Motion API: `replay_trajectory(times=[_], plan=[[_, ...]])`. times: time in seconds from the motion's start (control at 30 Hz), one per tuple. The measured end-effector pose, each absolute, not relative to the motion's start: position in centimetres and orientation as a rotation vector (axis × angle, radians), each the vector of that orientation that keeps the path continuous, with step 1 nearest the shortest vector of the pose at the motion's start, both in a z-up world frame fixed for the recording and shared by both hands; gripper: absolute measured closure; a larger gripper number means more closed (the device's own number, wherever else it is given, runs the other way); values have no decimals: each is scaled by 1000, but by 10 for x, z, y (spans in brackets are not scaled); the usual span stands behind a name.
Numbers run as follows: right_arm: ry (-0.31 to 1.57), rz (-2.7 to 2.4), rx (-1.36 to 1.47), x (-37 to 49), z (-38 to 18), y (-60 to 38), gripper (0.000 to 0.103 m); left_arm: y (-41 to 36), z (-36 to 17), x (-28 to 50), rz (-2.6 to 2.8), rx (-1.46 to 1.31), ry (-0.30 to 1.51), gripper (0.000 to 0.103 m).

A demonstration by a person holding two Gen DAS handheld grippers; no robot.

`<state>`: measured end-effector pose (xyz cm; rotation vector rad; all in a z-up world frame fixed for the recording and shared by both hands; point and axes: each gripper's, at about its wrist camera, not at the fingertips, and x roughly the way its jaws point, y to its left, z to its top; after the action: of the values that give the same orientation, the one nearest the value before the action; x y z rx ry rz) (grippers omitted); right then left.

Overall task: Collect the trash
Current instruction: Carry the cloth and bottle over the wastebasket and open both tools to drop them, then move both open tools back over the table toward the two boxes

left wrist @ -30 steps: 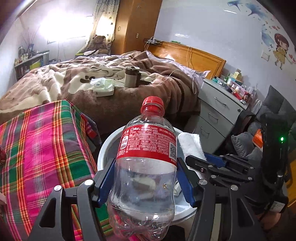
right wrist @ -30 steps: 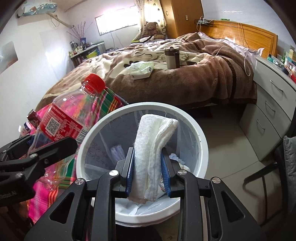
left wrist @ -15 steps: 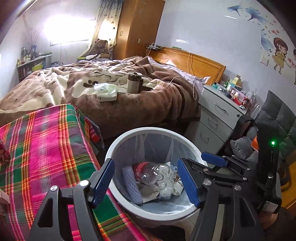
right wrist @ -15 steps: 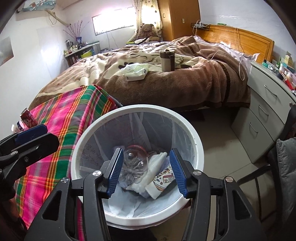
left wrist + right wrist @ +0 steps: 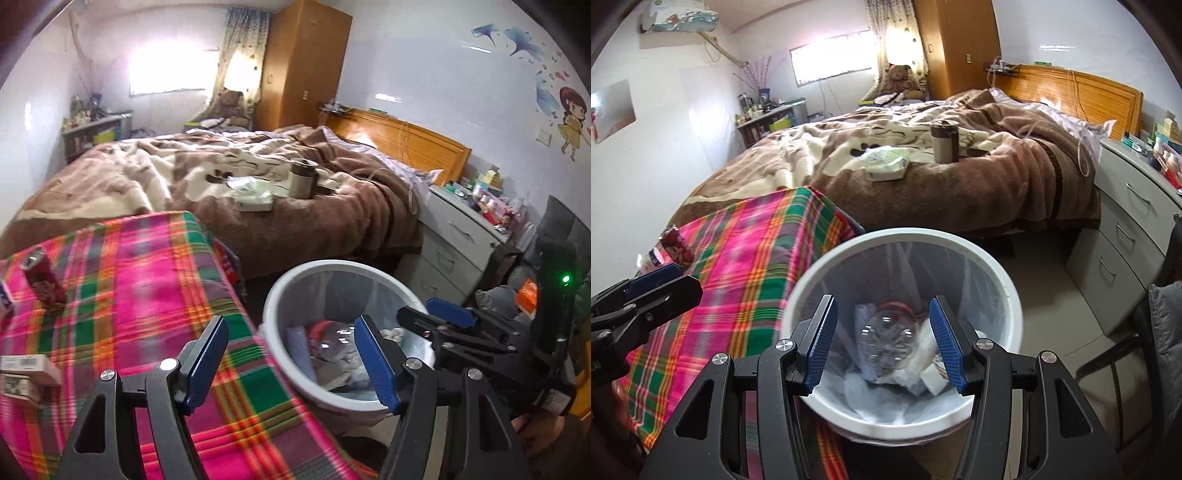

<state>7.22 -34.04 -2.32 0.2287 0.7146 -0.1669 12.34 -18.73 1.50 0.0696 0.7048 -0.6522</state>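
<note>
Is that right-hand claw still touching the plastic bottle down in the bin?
Apart. In the right wrist view the right gripper stands open above the bin, with the bottle lying loose among the trash below.

The left hand-held gripper (image 5: 291, 360) hangs empty, jaws apart, over the plaid counter (image 5: 147, 295) edge beside the bin (image 5: 295, 288); a can (image 5: 42, 282) stands left.

The cloth (image 5: 140, 295) at nine o'clock is plaid: pink, green, orange. The bin (image 5: 1004, 291) is white with a pale liner; its bottle (image 5: 886, 336) is clear, red-capped. The blanket (image 5: 923, 166) at twelve is brown and cream. The pads (image 5: 822, 343) are blue.
</note>
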Motion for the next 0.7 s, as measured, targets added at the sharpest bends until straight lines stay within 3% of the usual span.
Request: replay_trajectory(times=[0.7], plan=[[671, 25, 174, 109, -20, -262, 49, -58, 3, 151, -366, -26, 684, 33]])
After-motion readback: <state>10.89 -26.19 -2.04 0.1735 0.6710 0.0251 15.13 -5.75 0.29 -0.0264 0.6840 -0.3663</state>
